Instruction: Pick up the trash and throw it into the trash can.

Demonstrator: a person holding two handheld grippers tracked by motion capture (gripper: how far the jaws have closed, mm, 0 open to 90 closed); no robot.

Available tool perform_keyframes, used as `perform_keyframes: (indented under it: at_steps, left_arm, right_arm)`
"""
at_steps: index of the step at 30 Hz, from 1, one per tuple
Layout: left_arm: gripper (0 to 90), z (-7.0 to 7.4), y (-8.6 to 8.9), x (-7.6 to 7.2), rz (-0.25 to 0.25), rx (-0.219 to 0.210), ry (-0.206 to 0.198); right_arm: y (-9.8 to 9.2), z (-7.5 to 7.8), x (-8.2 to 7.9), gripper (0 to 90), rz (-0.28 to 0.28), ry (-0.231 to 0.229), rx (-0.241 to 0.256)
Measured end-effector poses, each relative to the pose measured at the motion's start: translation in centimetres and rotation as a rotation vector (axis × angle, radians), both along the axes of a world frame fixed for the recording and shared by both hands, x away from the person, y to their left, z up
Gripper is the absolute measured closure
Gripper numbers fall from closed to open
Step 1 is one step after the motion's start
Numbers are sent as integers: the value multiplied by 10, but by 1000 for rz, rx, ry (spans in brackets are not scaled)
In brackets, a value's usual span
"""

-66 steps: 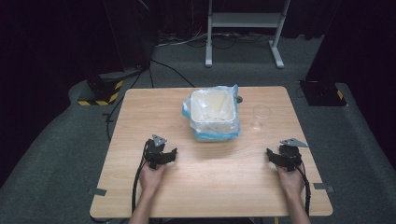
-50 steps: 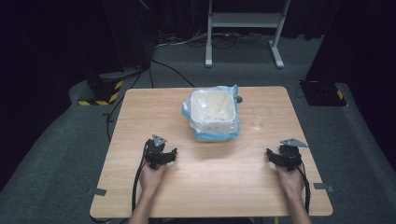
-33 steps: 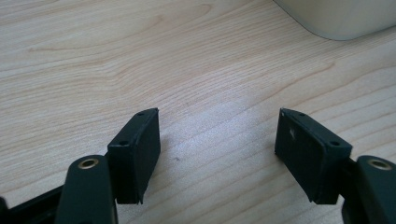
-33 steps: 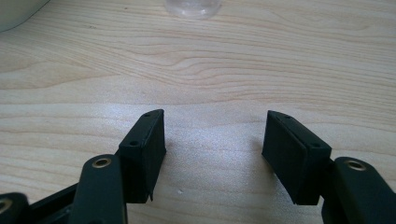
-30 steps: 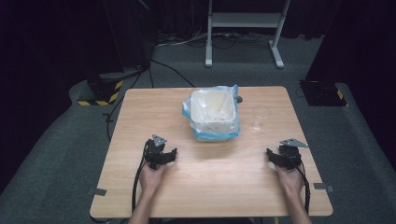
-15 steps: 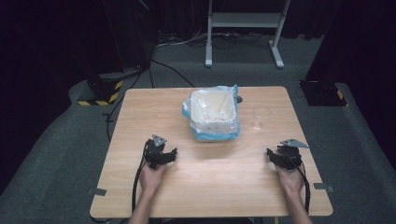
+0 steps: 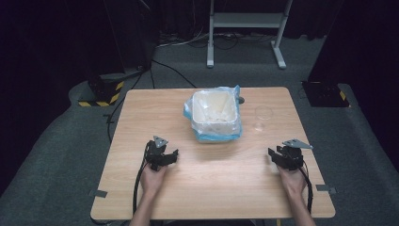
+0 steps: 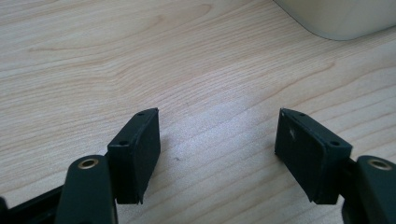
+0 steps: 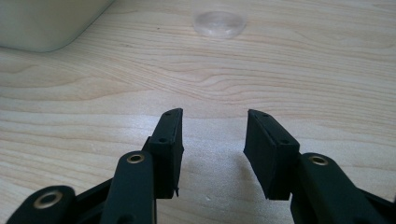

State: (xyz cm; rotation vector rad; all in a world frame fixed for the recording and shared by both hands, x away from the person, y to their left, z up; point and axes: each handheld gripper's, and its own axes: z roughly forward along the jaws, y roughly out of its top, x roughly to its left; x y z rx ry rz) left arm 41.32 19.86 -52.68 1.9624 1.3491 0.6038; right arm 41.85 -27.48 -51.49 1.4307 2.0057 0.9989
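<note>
A white square bin (image 7: 215, 113) lined with a blue plastic bag stands at the middle of the wooden table (image 7: 141, 113), towards its far side. A clear plastic cup (image 7: 262, 117) stands to the right of the bin; its base (image 9: 219, 22) appears ahead of my right gripper. My left gripper (image 7: 170, 155) rests on the table near the left front, open, with bare wood between its jaws (image 8: 217, 147). My right gripper (image 7: 275, 155) rests near the right front, open and holding nothing (image 9: 214, 149). A corner of the bin (image 8: 345, 18) lies ahead of the left gripper.
The table stands on grey carpet. A black box with yellow-black stripes (image 7: 101, 92) and cables lie on the floor at the left. A metal stand (image 7: 244, 28) rises behind the table, and a dark box (image 7: 324, 92) sits at the right.
</note>
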Motion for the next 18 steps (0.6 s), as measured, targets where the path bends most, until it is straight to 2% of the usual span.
perform_keyframes:
  at_steps: [18]
  left_arm:
    - [308,0,0,0,0,-1,-1]
  right_arm:
    - [4,16,-1,570,42,-24,41]
